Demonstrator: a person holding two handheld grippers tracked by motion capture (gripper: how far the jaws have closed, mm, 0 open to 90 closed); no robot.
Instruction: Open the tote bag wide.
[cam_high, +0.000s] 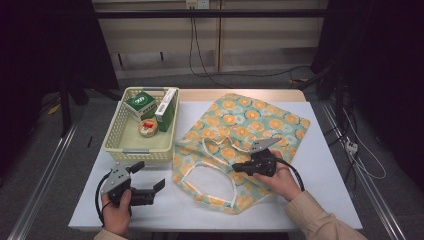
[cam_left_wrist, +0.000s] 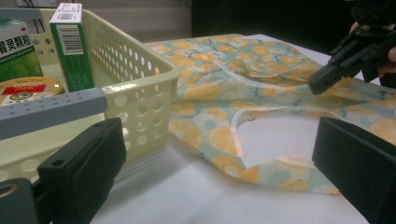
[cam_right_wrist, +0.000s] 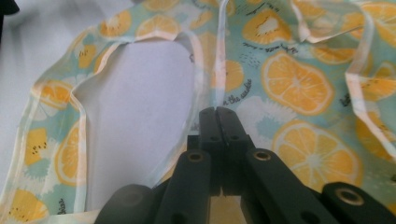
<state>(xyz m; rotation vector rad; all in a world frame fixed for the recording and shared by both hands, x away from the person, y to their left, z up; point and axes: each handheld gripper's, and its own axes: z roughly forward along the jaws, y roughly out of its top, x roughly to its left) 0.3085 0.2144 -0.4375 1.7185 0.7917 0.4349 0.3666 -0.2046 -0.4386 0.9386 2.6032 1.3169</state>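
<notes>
2 grippers over a white surface (cam_high: 320, 195), 1 in each hand. Right gripper (cam_high: 239, 169) low on the fruit-print bag (cam_high: 250, 125), fingers (cam_right_wrist: 217, 122) pressed together on the bag's pale edge binding beside the handle opening, as seen in the right gripper view; whether fabric is actually pinched between them, hard to tell from that angle. Bag spread flat across the middle and far right of the surface, its 2 looped handles (cam_high: 215, 170) lying toward the person, bare surface showing through the near loop. Left gripper (cam_high: 148, 176) held near the front left corner, fingers (cam_left_wrist: 84, 172) wide apart and holding nothing, pointed toward the bag and well apart from it. Cream perforated basket (cam_high: 115, 135) just beside the bag's left edge, at the far left of the surface. Inside the basket: 2 green-and-white boxes (cam_high: 167, 107), 1 upright and 1 leaning, plus 1 small round tin (cam_high: 147, 128) on the basket floor in front of them. Beige sleeve (cam_high: 320, 220) on the right forearm.
</notes>
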